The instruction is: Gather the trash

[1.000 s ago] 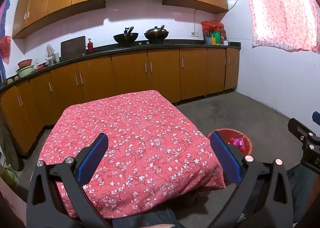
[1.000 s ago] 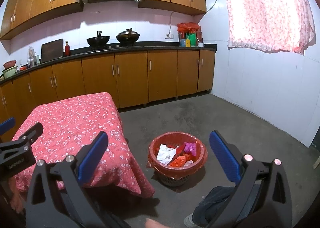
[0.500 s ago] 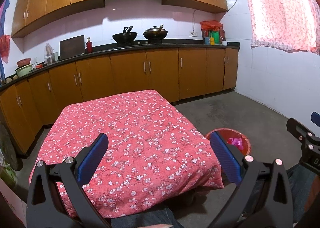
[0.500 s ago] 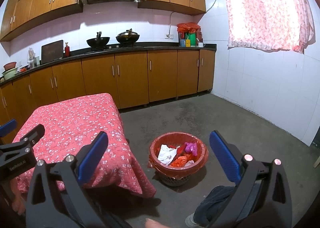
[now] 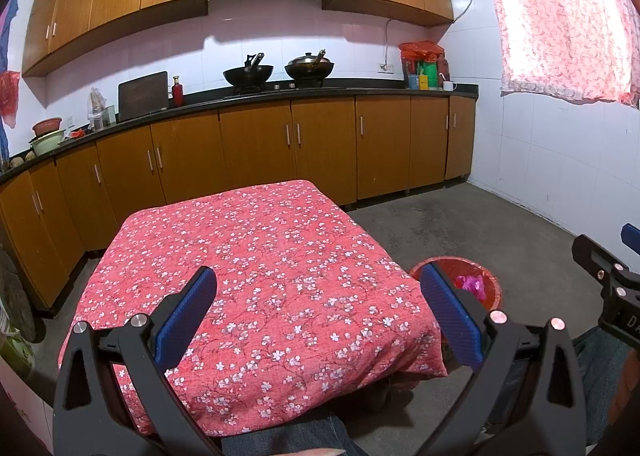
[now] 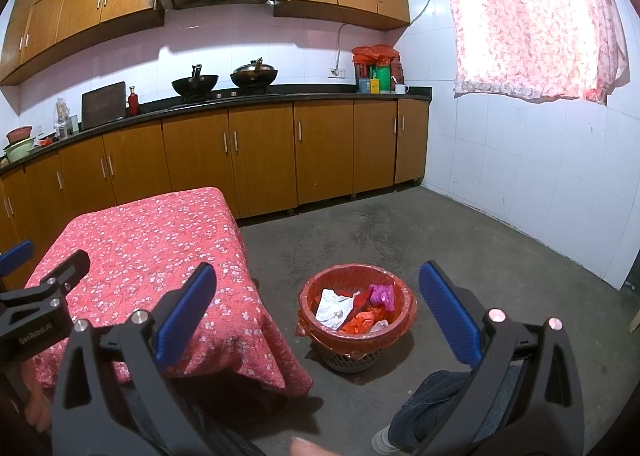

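A round bin with a red liner (image 6: 357, 330) stands on the floor right of the table, holding white paper (image 6: 334, 306), a pink bag (image 6: 382, 294) and orange scraps. In the left wrist view only part of the bin (image 5: 486, 284) shows past the table corner. My left gripper (image 5: 318, 308) hangs open over the near half of the red flowered tablecloth (image 5: 256, 256), nothing between its blue pads. My right gripper (image 6: 318, 308) is open and empty, held above the floor near the bin. No loose trash shows on the cloth.
Wooden cabinets (image 5: 256, 151) with a dark counter run along the back wall, carrying two woks (image 5: 248, 73) and jars. The white tiled wall (image 6: 520, 183) closes the right side. Bare concrete floor (image 6: 400, 232) lies beyond the bin. The person's jeans-clad leg (image 6: 436, 404) is at the bottom.
Both views have drifted very slightly; the table and bin sit a touch lower and nearer in frame. Both grippers stay open and empty.
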